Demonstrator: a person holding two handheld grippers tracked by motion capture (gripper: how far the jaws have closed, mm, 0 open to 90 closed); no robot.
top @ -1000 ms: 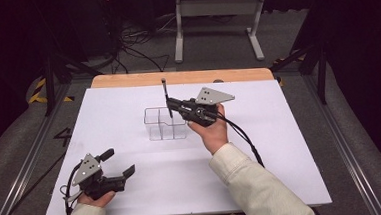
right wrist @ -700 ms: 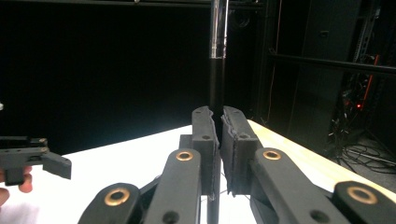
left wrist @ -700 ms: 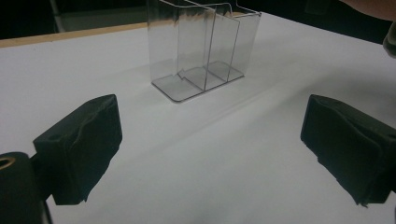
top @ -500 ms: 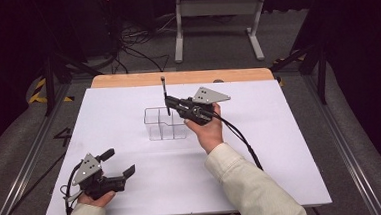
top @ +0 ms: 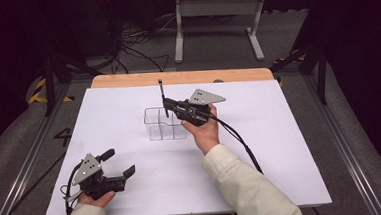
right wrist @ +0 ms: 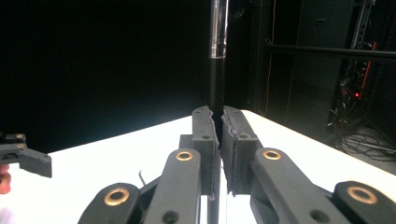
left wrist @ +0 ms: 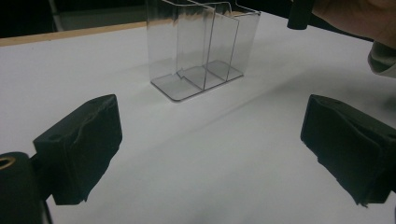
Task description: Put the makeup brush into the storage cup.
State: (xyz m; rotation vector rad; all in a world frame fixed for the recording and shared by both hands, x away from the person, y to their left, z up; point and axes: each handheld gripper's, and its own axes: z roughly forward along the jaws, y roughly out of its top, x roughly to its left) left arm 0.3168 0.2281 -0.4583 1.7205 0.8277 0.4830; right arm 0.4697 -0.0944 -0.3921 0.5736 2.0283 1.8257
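The organiser (left wrist: 201, 51) is clear glossy plastic (smooth walls). The table (top: 290, 131) top is matt white; its far edge (top: 126, 80) is wood. Fingers (left wrist: 79, 140) are matt black.

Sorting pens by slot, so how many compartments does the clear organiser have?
3 visible. In the clear organiser, seen from the left claw: one wide near-left, two narrower side by side behind. More may be hidden.

A dark lab: equipment racks (right wrist: 359, 70), floor cables (top: 129, 46), white-topped table (top: 281, 147).

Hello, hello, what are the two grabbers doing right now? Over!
Right gripper shut on thin black pen, upright above clear plastic divided organizer. Left gripper open, holding nothing, near white table edge. Nothing blocking the organizer.
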